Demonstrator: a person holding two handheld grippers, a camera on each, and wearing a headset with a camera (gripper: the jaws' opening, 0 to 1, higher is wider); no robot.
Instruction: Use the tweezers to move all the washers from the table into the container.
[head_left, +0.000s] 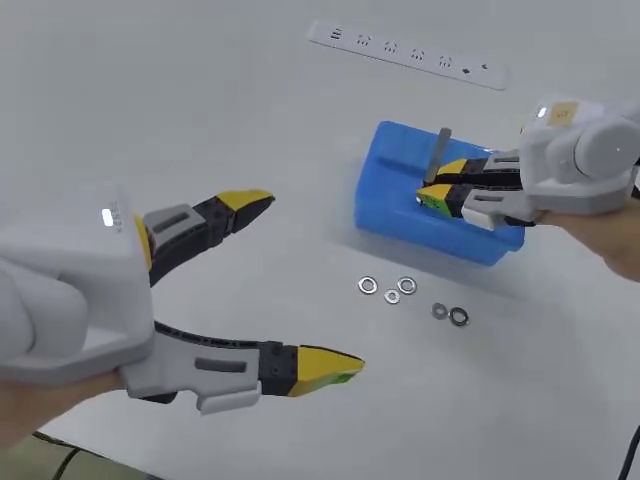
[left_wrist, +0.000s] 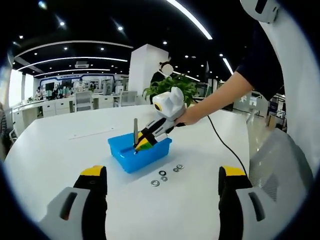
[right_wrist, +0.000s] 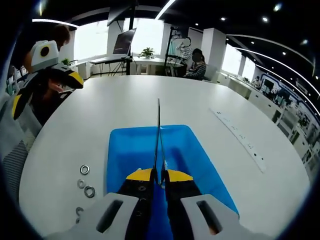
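R tool is clenched on the tweezers and hangs over the blue container. The tweezers run along the tool's own line. In the left gripper view they stand nearly upright above the container, thin end up, i.e. aimed away from the worktop and not at the work.

The washers, five of them, lie flat on the worktop just beside the container's near long wall. Three sit close together, two a bit apart toward the R side. In the right gripper view they sit low and left of the jaws, so behind and to the side of where the tips aim.

Judgement: the next move needs the wrist tipped down & swung back toward the person to bring the tips onto a ring. R tool is the one for it, since it has the tweezers. L tool hovers released, jaws wide apart w/ nothing btwn them, left of the washers.

Materials:
- **Washers:** small, thin, shiny metal rings. Prob. hard to pinch off the smooth matte white top, so an edge or hole grip is likely.
- **Container:** blue plastic, rectangular, rounded corners, low walls, open top.
- **Tweezers:** slim grey metal blades, tapering.
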